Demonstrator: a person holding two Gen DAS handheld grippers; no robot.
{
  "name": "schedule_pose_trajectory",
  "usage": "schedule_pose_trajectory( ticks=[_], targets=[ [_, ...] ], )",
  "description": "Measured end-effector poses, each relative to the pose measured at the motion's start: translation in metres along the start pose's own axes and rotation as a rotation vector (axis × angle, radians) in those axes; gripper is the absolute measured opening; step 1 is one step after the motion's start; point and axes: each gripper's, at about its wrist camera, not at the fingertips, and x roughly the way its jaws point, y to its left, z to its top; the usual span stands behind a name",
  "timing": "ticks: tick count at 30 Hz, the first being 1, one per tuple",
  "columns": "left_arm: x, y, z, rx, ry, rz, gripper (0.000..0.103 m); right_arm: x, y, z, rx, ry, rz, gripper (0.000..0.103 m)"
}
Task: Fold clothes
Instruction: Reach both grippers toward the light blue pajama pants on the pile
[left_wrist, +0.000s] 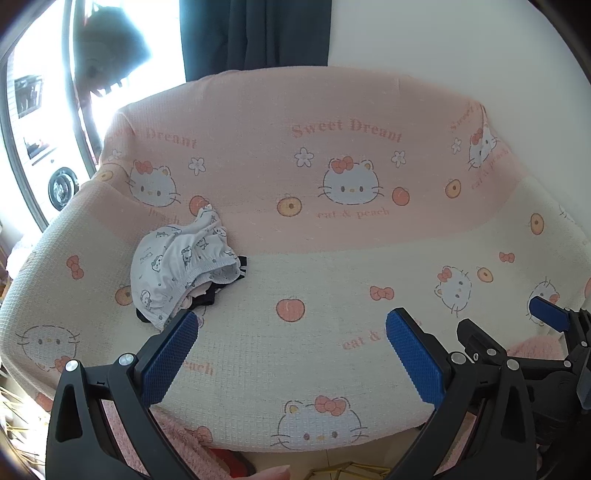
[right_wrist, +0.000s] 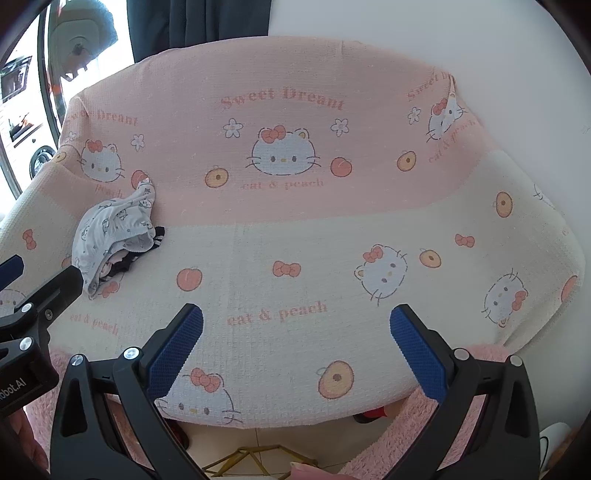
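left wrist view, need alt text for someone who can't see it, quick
A small crumpled pile of clothes, white printed fabric over dark pieces, lies on the left of a sofa cover printed with cartoon cats and peaches. The open left tool frames the foreground, empty, and the right tool shows at the right edge.

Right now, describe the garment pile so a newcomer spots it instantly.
Find the pink-and-cream cat-print blanket draped over the sofa. On its left side, where pink meets cream, sits a small crumpled heap: white cartoon-print shorts with a gathered elastic waist, lying over a black garment. It is the only loose clothing on the blanket; both grippers hang open, short of it.
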Motion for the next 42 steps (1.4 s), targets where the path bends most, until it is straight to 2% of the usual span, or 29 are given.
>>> schedule_pose_trajectory(
  ticks=[3, 5, 9, 12, 16, 22, 24, 26, 27, 28, 29, 31, 33, 37, 42],
  targets=[
    [0.002, 0.007, 0.013, -0.011, 0.006, -0.01, 0.103, -0.002, -0.002, 0.002, -0.013, -0.006, 0.008, 0.103],
    [0.004, 0.012, 0.021, -0.018, 0.01, -0.017, 0.103, -0.006, 0.01, -0.002, -0.055, -0.02, -0.005, 0.103],
    [0.007, 0.021, 0.039, -0.033, 0.018, -0.03, 0.103, 0.01, 0.02, 0.012, -0.093, 0.031, 0.067, 0.103],
    [0.026, 0.058, 0.043, -0.099, 0.075, -0.049, 0.103, 0.019, 0.029, 0.02, -0.146, 0.023, 0.137, 0.103],
    [0.05, 0.121, 0.036, -0.297, 0.158, -0.055, 0.103, 0.035, 0.053, 0.038, -0.229, 0.013, 0.225, 0.098],
    [0.093, 0.178, 0.029, -0.372, 0.214, 0.028, 0.103, 0.083, 0.117, 0.066, -0.334, 0.049, 0.274, 0.098],
    [0.113, 0.19, 0.029, -0.382, 0.247, 0.051, 0.096, 0.101, 0.142, 0.073, -0.377, 0.051, 0.269, 0.098],
    [0.133, 0.202, 0.028, -0.385, 0.284, 0.079, 0.08, 0.119, 0.166, 0.078, -0.422, 0.059, 0.262, 0.097],
    [0.143, 0.208, 0.028, -0.387, 0.302, 0.094, 0.076, 0.13, 0.176, 0.079, -0.439, 0.065, 0.258, 0.09],
    [0.153, 0.214, 0.027, -0.389, 0.32, 0.108, 0.067, 0.14, 0.187, 0.081, -0.455, 0.073, 0.255, 0.079],
    [0.164, 0.221, 0.027, -0.39, 0.339, 0.122, 0.064, 0.151, 0.197, 0.081, -0.464, 0.088, 0.253, 0.075],
    [0.184, 0.227, 0.023, -0.411, 0.374, 0.096, 0.063, 0.172, 0.215, 0.08, -0.472, 0.124, 0.26, 0.066],
    [0.207, 0.23, 0.019, -0.405, 0.414, 0.081, 0.063, 0.194, 0.228, 0.078, -0.475, 0.161, 0.28, 0.066],
    [0.25, 0.232, 0.01, -0.388, 0.494, 0.084, 0.063, 0.235, 0.255, 0.076, -0.507, 0.187, 0.265, 0.066],
    [0.296, 0.239, -0.001, -0.418, 0.572, 0.106, 0.063, 0.29, 0.282, 0.079, -0.514, 0.237, 0.255, 0.067]
  ],
)
